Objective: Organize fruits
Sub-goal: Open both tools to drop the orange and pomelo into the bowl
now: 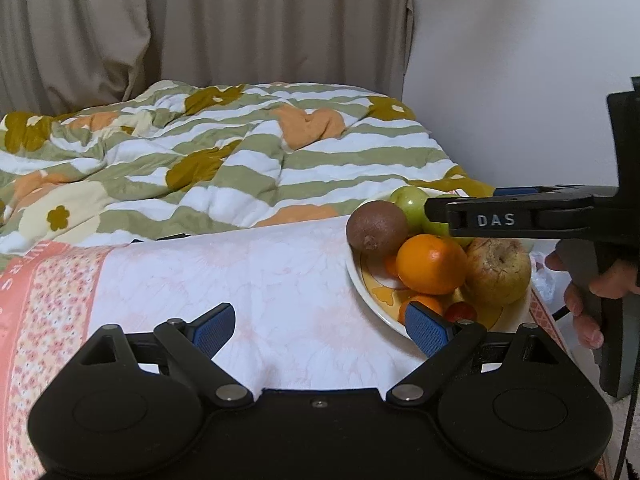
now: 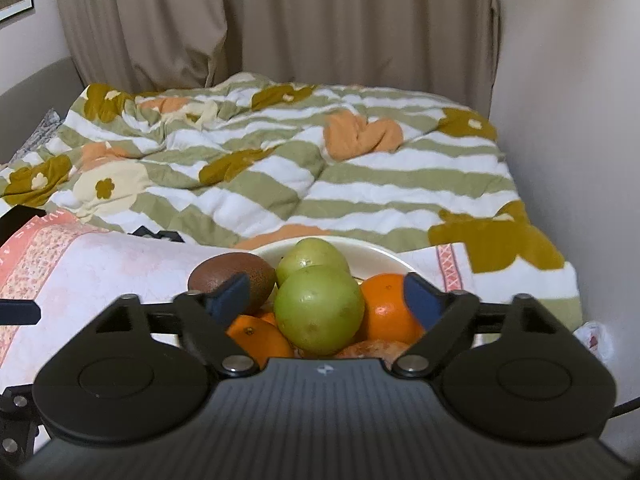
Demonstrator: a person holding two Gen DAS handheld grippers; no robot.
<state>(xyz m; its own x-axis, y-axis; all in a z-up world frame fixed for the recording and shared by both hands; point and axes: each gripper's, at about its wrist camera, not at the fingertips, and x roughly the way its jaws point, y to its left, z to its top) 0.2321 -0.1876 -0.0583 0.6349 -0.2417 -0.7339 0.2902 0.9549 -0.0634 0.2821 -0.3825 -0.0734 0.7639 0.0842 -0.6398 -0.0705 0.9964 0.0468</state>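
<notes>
Nearest in the left wrist view, the left black gripper with blue rubber pads [image 1: 320, 326] hovers with its fingers spread wide and nothing between them, above a pale pink floral cloth [image 1: 248, 272]. Its right pad sits just at the near rim of a cream ceramic plate with yellow flower print [image 1: 362, 284], which rests on the cloth's right side. The plate carries a heap of fruit: a round orange [image 1: 432, 264], a blemished yellow-brown apple [image 1: 498, 272], a brown kiwi [image 1: 377, 229] and a green apple [image 1: 409, 200] behind.

The right black gripper [image 2: 326, 300] is held over the plate [image 2: 372, 254], its fingers wide, flanking but not touching a large green apple [image 2: 318, 308] on top of the pile. Oranges [image 2: 386, 308] lie beside it, the kiwi [image 2: 232, 276] to the left.

Beyond lies a rumpled green-and-white striped duvet with flowers [image 1: 224, 152], then beige curtains [image 1: 200, 20].
</notes>
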